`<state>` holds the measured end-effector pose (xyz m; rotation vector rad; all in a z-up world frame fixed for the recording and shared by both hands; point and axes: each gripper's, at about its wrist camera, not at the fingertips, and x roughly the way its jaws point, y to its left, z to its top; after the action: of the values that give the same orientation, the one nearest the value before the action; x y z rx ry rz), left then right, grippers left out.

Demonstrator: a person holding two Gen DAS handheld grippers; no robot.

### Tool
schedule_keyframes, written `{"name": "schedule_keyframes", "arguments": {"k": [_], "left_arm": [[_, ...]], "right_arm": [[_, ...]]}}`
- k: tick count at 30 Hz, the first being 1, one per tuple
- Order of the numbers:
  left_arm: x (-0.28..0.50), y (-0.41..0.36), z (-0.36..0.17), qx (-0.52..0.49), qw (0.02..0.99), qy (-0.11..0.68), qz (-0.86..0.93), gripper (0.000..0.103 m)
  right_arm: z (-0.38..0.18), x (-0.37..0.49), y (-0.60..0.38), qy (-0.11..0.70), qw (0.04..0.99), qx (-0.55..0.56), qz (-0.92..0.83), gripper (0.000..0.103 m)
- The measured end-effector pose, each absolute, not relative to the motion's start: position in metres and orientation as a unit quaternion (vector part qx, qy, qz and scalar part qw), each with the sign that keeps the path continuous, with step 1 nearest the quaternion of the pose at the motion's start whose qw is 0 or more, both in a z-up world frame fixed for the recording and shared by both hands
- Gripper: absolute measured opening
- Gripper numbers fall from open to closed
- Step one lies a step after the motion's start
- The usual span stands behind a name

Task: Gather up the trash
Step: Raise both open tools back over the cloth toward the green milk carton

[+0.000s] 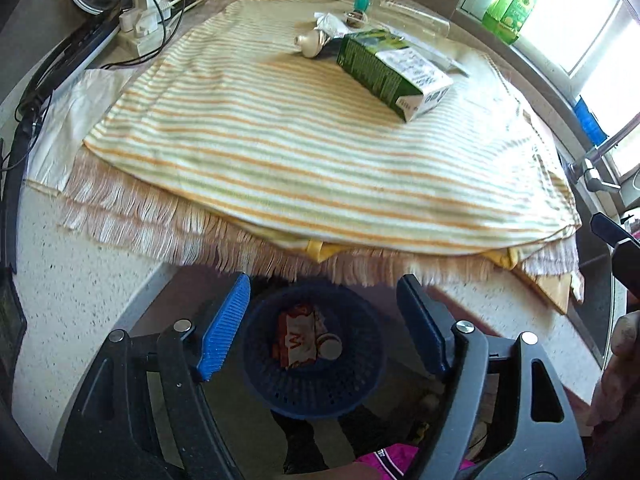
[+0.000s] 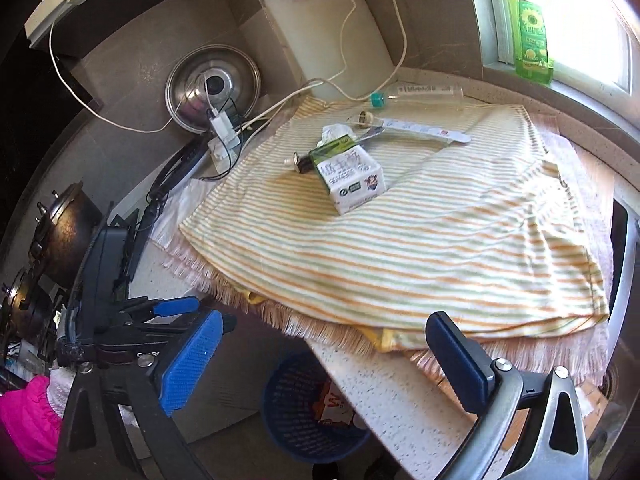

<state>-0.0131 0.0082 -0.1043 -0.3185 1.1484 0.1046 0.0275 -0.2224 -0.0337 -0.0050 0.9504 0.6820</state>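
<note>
Now both grippers empty, hovering off front edge of desk (image 1: 72, 280). Left gripper (image 1: 320, 316) jaws released, blue pads spread, nothing between them; aimed steeply down at blue perforated trash basket (image 1: 312, 392) on floor below desk edge. Inside basket: orange-and-white wrapper (image 1: 298, 334) and small round white lid-like piece (image 1: 330, 347), touching each other. Right gripper (image 2: 320, 352) jaws released wide, nothing gripped; same basket (image 2: 296, 412) seen between its pads, partly hidden under desk corner, wrapper edge peeking out. Left gripper body also visible at left of right wrist view, beside right gripper.

Remaining trash on striped cloth (image 1: 280, 152) covering desk, fringed mat (image 1: 160, 236) underneath sticking out at front. Green-and-white drink carton (image 2: 348, 176) lying on side near middle-back of cloth. Just behind carton: crumpled white tissue (image 2: 336, 133), small beige bottle-shaped item (image 1: 310, 43) on its side touching carton's far end. Farther back: flat white strip-like packet (image 2: 424, 129), clear plastic bottle with teal cap (image 2: 420, 92) lying down near wall. All well apart from both grippers.

Off cloth: steel pot lid (image 2: 212, 84) leaning on wall, white cutting board (image 2: 328, 28) upright against wall, white power strip (image 1: 144, 20) with cables, green dish-soap bottle (image 2: 530, 28) on window sill, faucet (image 1: 596, 160) at right, dark pans (image 2: 60, 224) at far left. Pink sleeve (image 2: 28, 420) low left in right wrist view; fingers (image 1: 624, 336) at right edge of left wrist view.
</note>
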Motion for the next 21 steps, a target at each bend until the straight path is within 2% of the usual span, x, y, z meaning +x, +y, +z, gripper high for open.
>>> {"name": "schedule_keyframes", "arguments": {"k": [3,10,21], "left_arm": [[0.007,0.006,-0.091,-0.156,0.831,0.532,0.045,0.079],[0.056,0.0,-0.072,-0.198,0.836,0.509,0.046,0.09],[0.115,-0.003,-0.062,-0.245,0.827,0.501,0.073,0.09]], "right_arm": [[-0.026,0.049,-0.23,0.438,0.842,-0.005,0.315,0.103],[-0.019,0.113,-0.238,0.44,0.839,0.002,0.32,0.103],[-0.012,0.202,-0.232,0.44,0.833,0.014,0.336,0.103]]}}
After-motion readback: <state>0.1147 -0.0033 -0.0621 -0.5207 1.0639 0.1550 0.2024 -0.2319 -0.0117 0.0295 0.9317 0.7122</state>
